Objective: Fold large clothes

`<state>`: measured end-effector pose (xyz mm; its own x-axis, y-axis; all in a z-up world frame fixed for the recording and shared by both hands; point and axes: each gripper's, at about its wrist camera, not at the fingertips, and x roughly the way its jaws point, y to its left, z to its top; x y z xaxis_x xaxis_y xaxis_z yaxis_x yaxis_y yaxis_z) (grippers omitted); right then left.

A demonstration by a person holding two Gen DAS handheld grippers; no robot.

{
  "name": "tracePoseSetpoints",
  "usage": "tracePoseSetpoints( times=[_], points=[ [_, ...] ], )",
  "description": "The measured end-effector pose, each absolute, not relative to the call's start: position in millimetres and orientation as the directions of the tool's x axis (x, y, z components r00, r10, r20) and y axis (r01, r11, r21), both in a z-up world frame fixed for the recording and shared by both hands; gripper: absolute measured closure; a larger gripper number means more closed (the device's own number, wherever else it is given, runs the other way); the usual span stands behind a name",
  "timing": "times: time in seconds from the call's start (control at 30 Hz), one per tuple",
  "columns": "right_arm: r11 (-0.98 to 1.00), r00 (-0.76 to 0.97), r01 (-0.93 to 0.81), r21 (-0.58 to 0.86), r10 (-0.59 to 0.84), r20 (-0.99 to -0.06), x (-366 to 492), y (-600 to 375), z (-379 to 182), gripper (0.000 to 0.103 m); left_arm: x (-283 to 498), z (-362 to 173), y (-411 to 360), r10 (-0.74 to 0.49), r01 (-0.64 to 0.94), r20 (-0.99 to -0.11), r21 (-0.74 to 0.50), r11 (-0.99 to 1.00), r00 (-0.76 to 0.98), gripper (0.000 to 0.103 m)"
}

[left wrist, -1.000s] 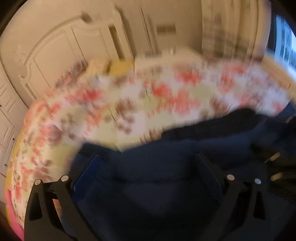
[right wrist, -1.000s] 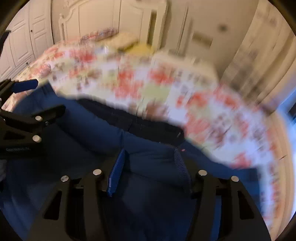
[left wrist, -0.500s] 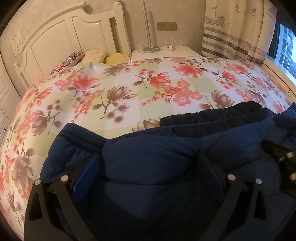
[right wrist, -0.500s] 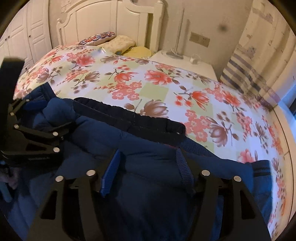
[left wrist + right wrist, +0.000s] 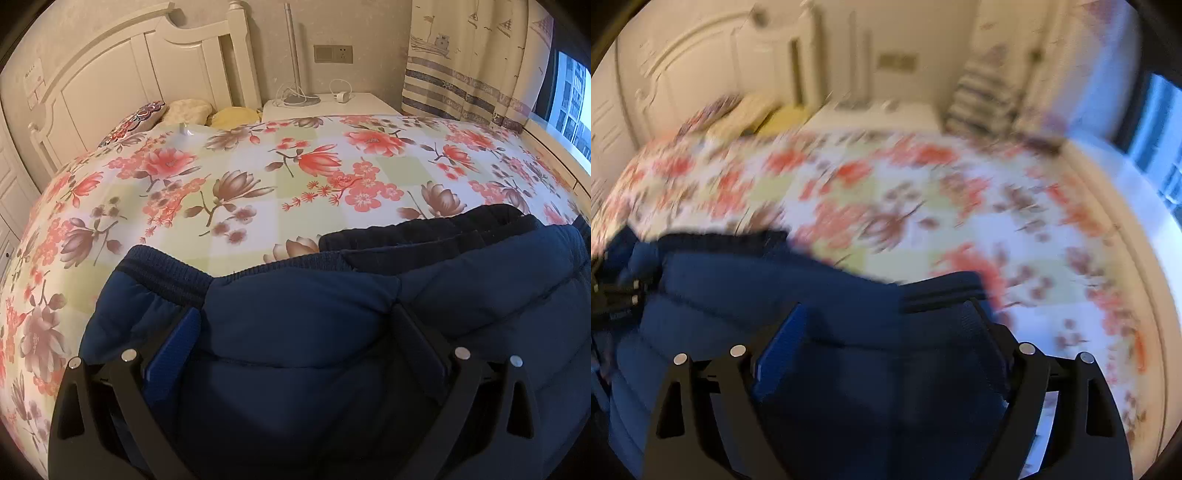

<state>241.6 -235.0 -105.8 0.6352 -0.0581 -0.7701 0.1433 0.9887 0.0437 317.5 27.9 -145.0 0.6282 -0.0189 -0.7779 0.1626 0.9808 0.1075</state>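
Right gripper (image 5: pixel 886 325) swung away; jacket (image 5: pixel 303 321) sharp left.

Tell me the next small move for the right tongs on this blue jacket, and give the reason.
Probably slide the right tongs over to the ribbed cuff at the jacket's right edge and close on it. Their jaws have just been opening and now stand wide over loose padding without pinching it, while the left tongs straddle a fold of the jacket near its dark hem on the floral bedspread.

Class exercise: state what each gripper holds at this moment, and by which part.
Left gripper: a bunched fold of the navy padded jacket, near its ribbed hem. Right gripper: jaws have just been opening; jacket lies between them, unpinched.
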Motion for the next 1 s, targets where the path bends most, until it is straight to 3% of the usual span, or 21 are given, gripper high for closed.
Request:
tracePoseSetpoints(
  times=[0.13, 0.27, 0.43, 0.5, 0.63, 0.8, 0.83, 0.93, 1.0],
  points=[
    [0.981, 0.574, 0.163, 0.101, -0.011, -0.819, 244, -248, -143, 0.018, 317, -144, 27, -0.009, 0.162, -0.778, 0.119, 0.980, 0.628, 0.002],
    [0.985, 0.571, 0.164, 0.059, -0.046, -0.820, 246, -243, -146, 0.016, 307, -127, 6, 0.113, 0.138, -0.729, 0.274, 0.952, 0.675, 0.003],
    [0.983, 0.581, 0.167, 0.071, -0.040, -0.813, 243, -243, -149, 0.015, 285, -111, -33, -0.050, 0.320, -0.735, 0.232, 0.918, 0.676, 0.002],
    [0.983, 0.581, 0.168, 0.074, -0.038, -0.813, 243, -243, -149, 0.015, 288, -134, -46, -0.025, 0.372, -0.770, 0.279, 0.886, 0.638, 0.002],
    [0.983, 0.581, 0.168, 0.080, -0.033, -0.813, 242, -244, -150, 0.013, 301, -137, -27, -0.100, 0.358, -0.801, 0.148, 0.922, 0.591, 0.002],
    [0.982, 0.582, 0.169, 0.085, -0.030, -0.813, 242, -244, -150, 0.013, 311, -118, 31, 0.010, 0.185, -0.766, 0.169, 0.968, 0.643, 0.002],
    [0.982, 0.581, 0.169, 0.085, -0.030, -0.813, 242, -244, -150, 0.013, 318, -120, 52, 0.008, 0.148, -0.783, 0.128, 0.981, 0.622, 0.002],
    [0.982, 0.581, 0.169, 0.085, -0.030, -0.813, 242, -244, -150, 0.012, 336, -139, 109, -0.202, 0.084, -0.826, -0.186, 0.979, 0.526, 0.002],
    [0.982, 0.582, 0.170, 0.086, -0.030, -0.813, 242, -245, -150, 0.012, 337, -142, 110, -0.216, 0.087, -0.818, -0.201, 0.976, 0.533, 0.002]
  ],
)
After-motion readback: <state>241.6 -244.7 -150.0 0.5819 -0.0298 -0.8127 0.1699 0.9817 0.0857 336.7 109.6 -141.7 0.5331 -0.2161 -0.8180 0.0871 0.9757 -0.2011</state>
